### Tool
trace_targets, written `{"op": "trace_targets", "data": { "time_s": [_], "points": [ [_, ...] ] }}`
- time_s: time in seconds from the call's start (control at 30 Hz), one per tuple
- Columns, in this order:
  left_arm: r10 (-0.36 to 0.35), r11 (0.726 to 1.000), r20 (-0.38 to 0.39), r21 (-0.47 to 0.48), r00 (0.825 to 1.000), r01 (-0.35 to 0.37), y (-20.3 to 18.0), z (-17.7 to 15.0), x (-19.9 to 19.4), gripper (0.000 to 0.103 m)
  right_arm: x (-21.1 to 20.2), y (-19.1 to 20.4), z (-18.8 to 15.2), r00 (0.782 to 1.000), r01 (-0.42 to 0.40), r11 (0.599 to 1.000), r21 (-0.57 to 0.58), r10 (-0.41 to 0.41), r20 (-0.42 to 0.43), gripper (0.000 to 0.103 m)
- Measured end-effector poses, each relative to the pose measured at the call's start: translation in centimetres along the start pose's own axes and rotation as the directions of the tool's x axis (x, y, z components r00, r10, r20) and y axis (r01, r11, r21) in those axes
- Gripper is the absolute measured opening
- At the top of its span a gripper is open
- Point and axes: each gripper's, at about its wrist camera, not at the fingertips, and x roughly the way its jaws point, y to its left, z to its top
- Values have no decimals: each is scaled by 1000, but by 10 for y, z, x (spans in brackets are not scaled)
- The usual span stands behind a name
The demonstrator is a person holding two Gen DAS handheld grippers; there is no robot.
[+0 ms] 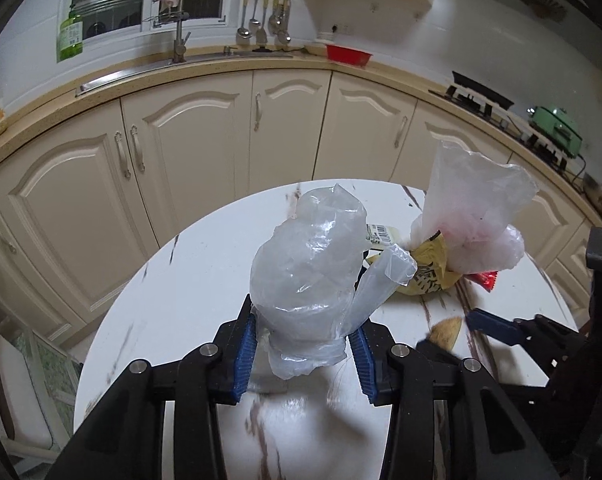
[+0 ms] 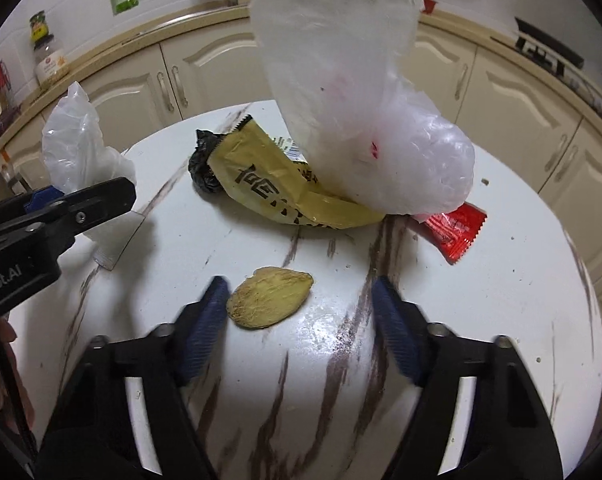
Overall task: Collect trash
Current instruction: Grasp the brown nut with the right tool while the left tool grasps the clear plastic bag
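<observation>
Left tool [image 1: 305,344]: clenched on a clear plastic bag [image 1: 305,276], held above the surface [image 1: 173,304].
Right tool [image 2: 297,320]: released, fingers spread beside a peel [image 2: 269,298], low over the surface.

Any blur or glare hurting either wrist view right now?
Right wrist: the right gripper fingers look motion-smeared, and glare sits on the table below the brown peel. Left wrist: the clear bag is sharp.

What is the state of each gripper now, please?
Left gripper: closed on the clear plastic bag.
Right gripper: open, holding nothing.
</observation>
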Motion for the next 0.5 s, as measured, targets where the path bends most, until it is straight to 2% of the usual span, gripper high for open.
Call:
{"op": "trace_targets", "data": {
  "time_s": [0.03,0.07,0.17,0.3,0.5],
  "points": [
    [-3,1000,-1,-7,1000,3,1,-1,-1,39,-1,1,-1,1000,-3,1000,-8,3,12,39],
    [-5,1000,-3,-13,1000,5,2,-4,-5,39,-2,2,-2,1000,-11,1000,-9,11,17,37],
    [-12,1000,-7,-29,1000,11,-4,-14,-15,39,-3,4,-5,1000,-14,1000,-11,14,20,36],
    [-23,1000,1,-17,1000,23,-6,-24,-36,39,-10,-4,-13,997,-77,996,46,76,22,35],
    [-46,999,16,1,999,46,-23,-48,-75,39,-40,-14,-32,994,-100,992,77,96,48,35]
  ]
}}
